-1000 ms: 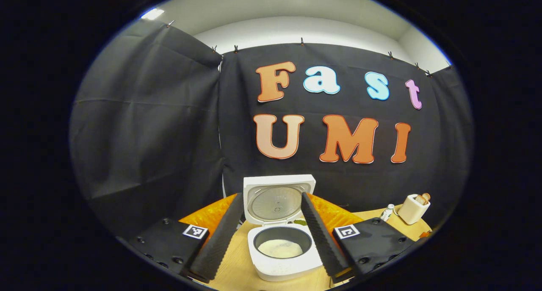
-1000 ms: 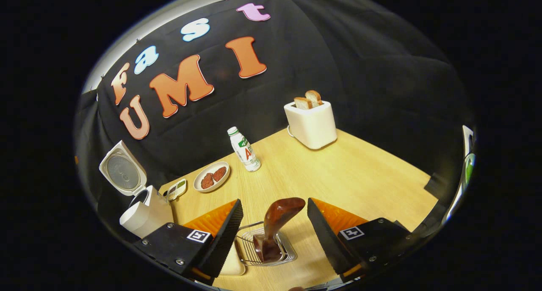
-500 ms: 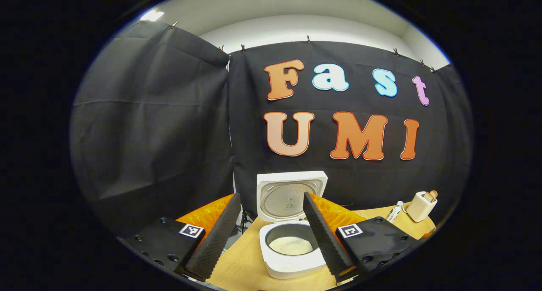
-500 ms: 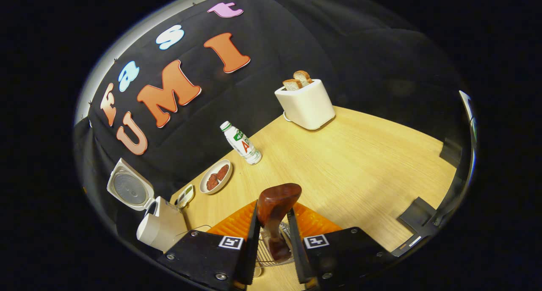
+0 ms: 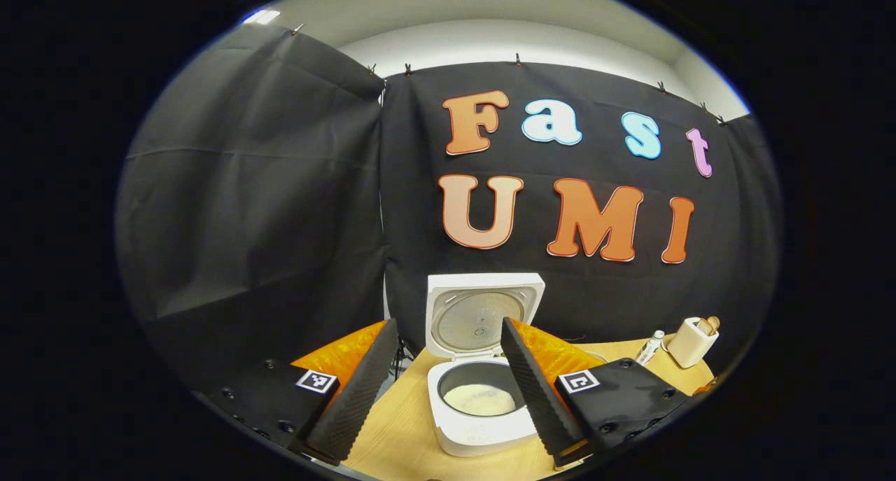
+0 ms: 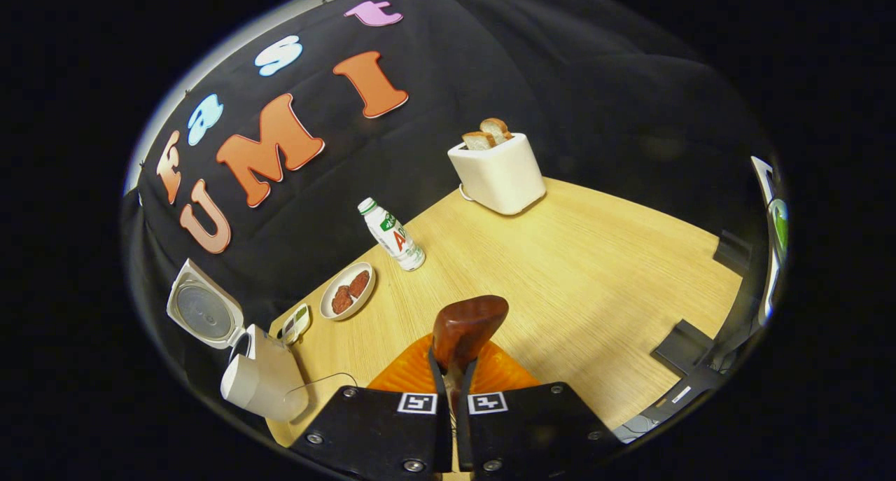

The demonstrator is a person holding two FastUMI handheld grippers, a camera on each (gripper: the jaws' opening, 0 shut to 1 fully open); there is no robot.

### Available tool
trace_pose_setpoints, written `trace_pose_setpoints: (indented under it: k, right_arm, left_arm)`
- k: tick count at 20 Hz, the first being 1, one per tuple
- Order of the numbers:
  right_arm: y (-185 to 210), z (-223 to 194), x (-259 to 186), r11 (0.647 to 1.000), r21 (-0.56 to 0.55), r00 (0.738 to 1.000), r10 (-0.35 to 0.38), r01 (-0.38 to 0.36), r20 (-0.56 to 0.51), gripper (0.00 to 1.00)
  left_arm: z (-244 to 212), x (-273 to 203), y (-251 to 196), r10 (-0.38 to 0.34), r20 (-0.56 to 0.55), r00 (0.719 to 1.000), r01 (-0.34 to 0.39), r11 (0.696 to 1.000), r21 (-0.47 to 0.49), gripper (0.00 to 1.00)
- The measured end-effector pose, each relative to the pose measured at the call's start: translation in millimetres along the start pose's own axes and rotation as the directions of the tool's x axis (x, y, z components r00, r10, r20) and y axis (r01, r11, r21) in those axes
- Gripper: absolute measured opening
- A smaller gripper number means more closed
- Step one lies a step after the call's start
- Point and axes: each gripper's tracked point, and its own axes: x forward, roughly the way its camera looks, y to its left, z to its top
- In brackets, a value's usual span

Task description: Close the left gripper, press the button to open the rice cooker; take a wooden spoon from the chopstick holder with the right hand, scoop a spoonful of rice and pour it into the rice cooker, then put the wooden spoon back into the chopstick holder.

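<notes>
Left gripper view: you are holding the left gripper (image 5: 448, 386) with its two fingers spread well apart and nothing between them. One rice cooker (image 5: 481, 411) is sitting on the table (image 5: 392, 439) just ahead, framed in the gap between the fingers but not touching them. Its lid (image 5: 483, 316) is standing upright and open, and one layer of white rice (image 5: 480, 399) is lying in the inner pot. Farther right you are seeing one bottle (image 5: 649, 346) and one toaster (image 5: 691, 339) with bread in its top.

Right gripper view: you are keeping the right gripper (image 6: 451, 379) nearly together, both fingers pressing on the one wooden spoon (image 6: 465, 327). The spoon's broad brown end is sticking up above the fingertips; its lower part is hidden between the fingers, so you cannot tell from here whether it is in the chopstick holder. Count on the table: one rice cooker at far left with lid raised, one small dish beside it (contents unclear), one plate (image 6: 348, 291) carrying two dark round pieces, one bottle standing tilted in the fisheye, one toaster with two bread slices (image 6: 487, 133). All are lying well apart from the gripper.
</notes>
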Motion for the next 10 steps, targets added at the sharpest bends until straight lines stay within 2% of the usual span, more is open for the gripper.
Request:
trace_pose_setpoints:
  k: [5, 10]
  right_arm:
    - [23, 36, -34, 0.991, -0.128, 0.997, -0.013, 0.023, 0.076, 0.02]
    - [79, 61, -73, 0.962, -0.266, 0.985, 0.096, -0.055, 0.142, 0.02]
  left_arm:
    - [8, -1, 6, -0.019, 0.024, 1.0, 0.019, 1.0, -0.023, 1.0]
    - [15, -2, 11, -0.04, 0.045, 0.998, 0.041, 0.999, -0.027, 0.99]
